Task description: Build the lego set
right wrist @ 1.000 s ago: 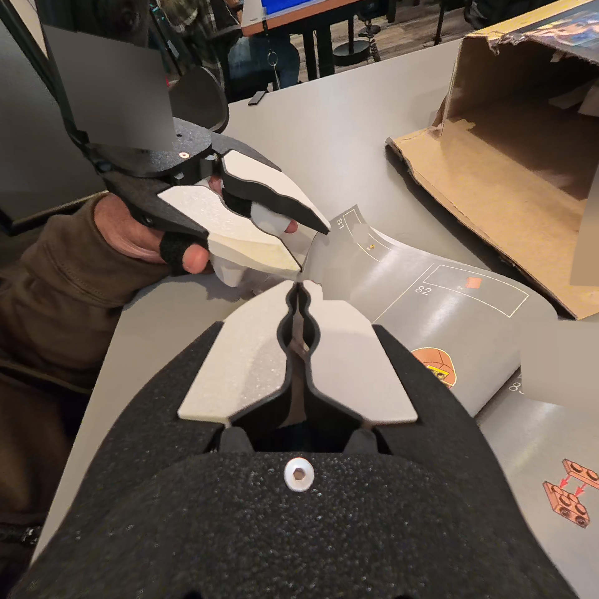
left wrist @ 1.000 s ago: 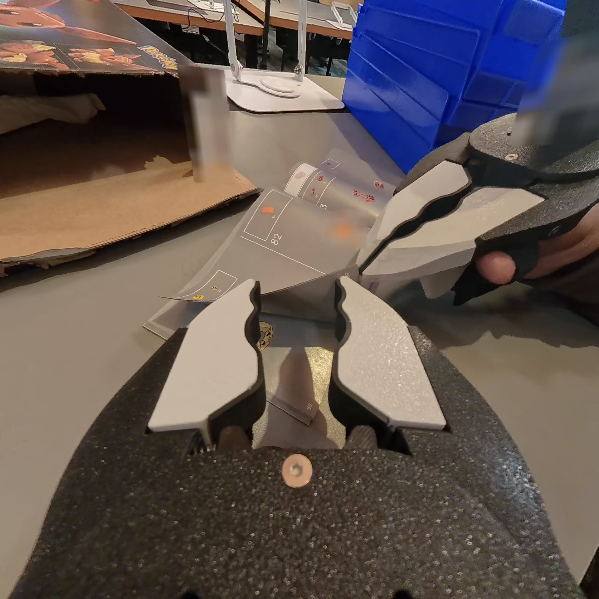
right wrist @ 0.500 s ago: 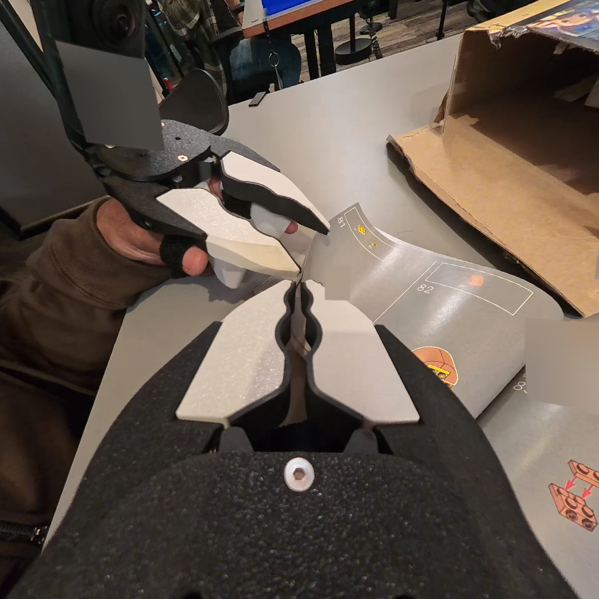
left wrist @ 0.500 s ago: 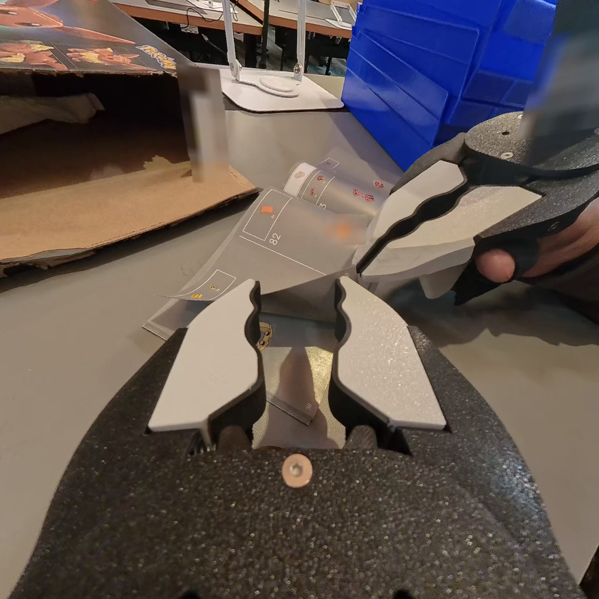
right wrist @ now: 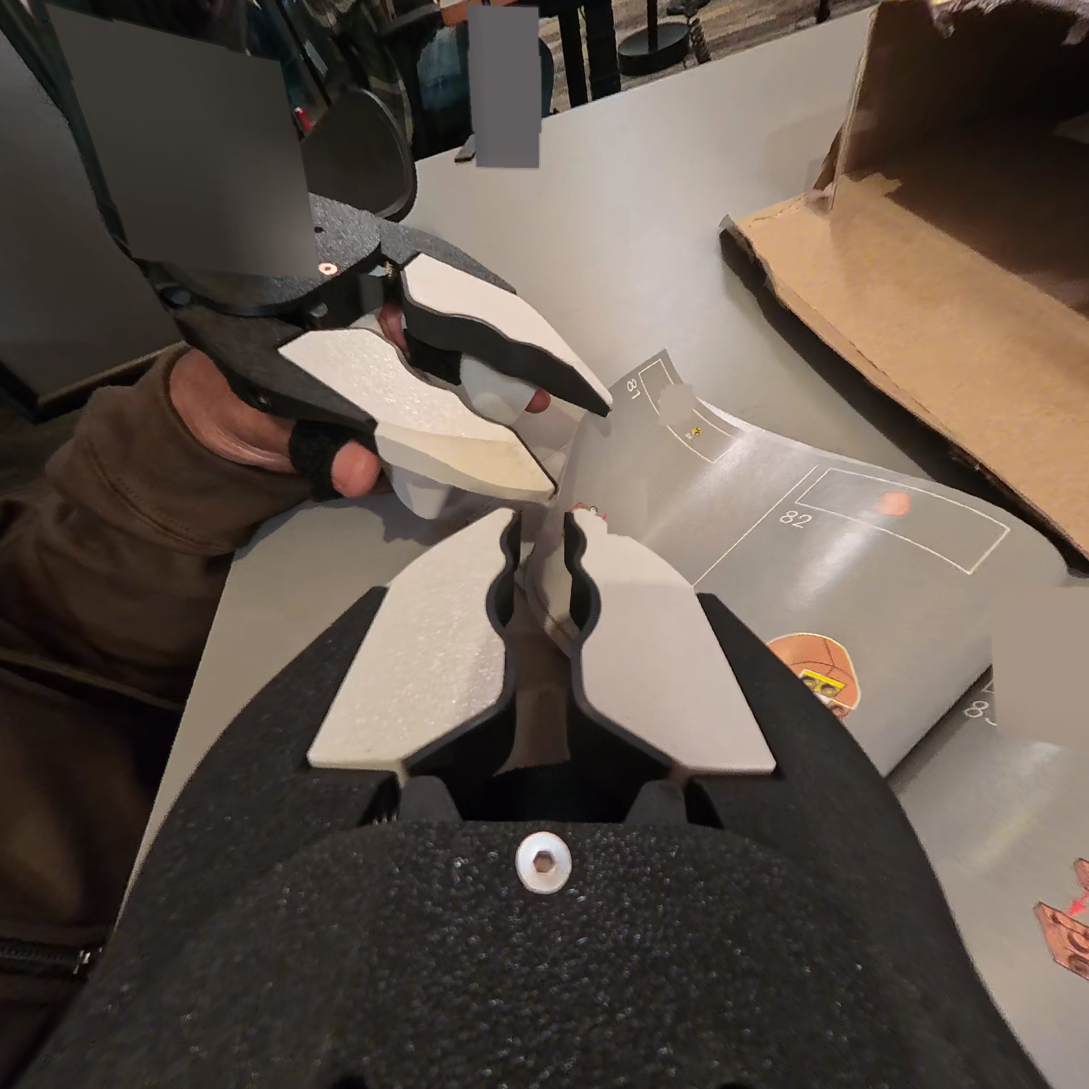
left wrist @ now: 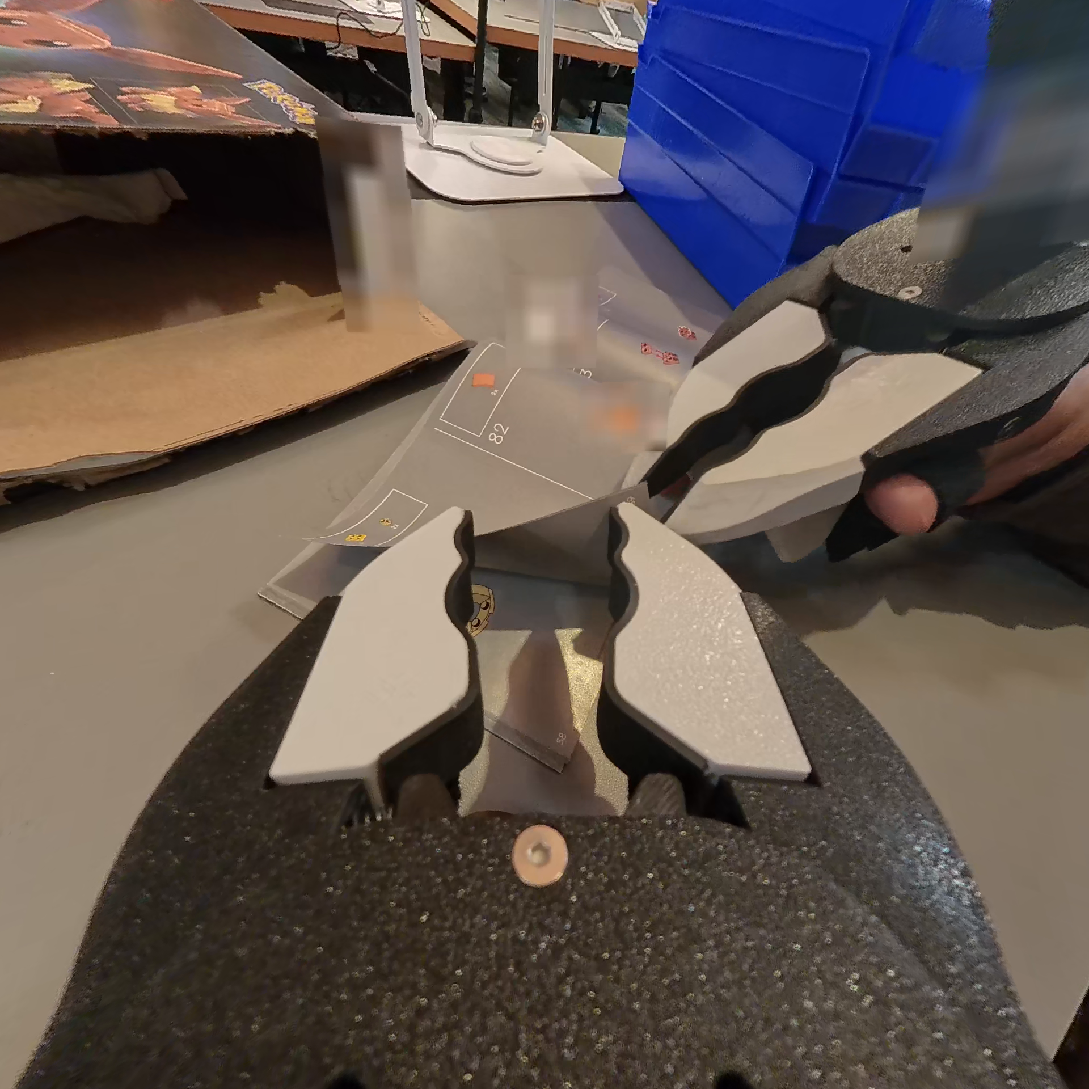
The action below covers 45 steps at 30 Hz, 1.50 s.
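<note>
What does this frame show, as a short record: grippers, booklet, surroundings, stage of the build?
left gripper: open, empty, above the booklet's near corner
right gripper: fingers narrowly apart around the lifted page's corner; grip unclear
page: curled up off the booklet
booklet: open on the grey table
surroundings: torn cardboard box, blue bins, white stand
stage: page turning; no loose bricks in view
</note>
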Motion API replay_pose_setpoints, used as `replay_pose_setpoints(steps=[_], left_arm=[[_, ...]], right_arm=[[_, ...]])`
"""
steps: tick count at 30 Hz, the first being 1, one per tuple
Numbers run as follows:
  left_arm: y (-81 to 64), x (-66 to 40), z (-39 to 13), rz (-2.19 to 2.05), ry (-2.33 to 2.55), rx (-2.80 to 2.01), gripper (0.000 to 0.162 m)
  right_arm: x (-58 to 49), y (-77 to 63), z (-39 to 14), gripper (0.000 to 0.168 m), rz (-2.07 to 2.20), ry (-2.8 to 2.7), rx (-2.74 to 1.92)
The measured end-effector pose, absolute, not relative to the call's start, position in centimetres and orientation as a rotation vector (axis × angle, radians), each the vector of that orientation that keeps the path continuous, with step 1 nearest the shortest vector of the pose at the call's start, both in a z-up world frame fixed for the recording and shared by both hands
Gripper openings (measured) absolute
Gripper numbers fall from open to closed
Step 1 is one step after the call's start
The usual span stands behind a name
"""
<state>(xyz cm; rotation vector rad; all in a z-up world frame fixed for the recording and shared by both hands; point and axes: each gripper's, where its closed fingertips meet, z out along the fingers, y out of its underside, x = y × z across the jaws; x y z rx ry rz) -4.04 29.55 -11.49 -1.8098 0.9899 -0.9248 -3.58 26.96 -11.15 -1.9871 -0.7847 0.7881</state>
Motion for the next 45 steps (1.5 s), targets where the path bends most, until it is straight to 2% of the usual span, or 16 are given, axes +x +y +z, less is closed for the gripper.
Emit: replay_pose_setpoints(steps=[9, 20, 30, 45], left_arm=[[29.5, -4.1, -11.5, -0.928, 0.988, -1.807, 0.043], [29.4, -4.0, -11.5, -0.921, 0.999, -1.806, 0.044], [29.3, -4.0, -11.6, -0.913, 1.014, -1.803, 0.043], [29.0, -4.6, -11.3, -0.939, 1.037, -1.778, 0.044]], right_arm=[[-4.1, 26.8, -10.5, 0.017, 0.857, -0.766, -1.965], [-3.8, 27.4, -10.2, 0.003, 0.838, -0.715, -1.949], [-3.5, 27.6, -9.7, 0.000, 0.851, -0.667, -1.941], [1.1, 28.5, -5.7, 0.000, 0.830, -0.438, -1.853]])
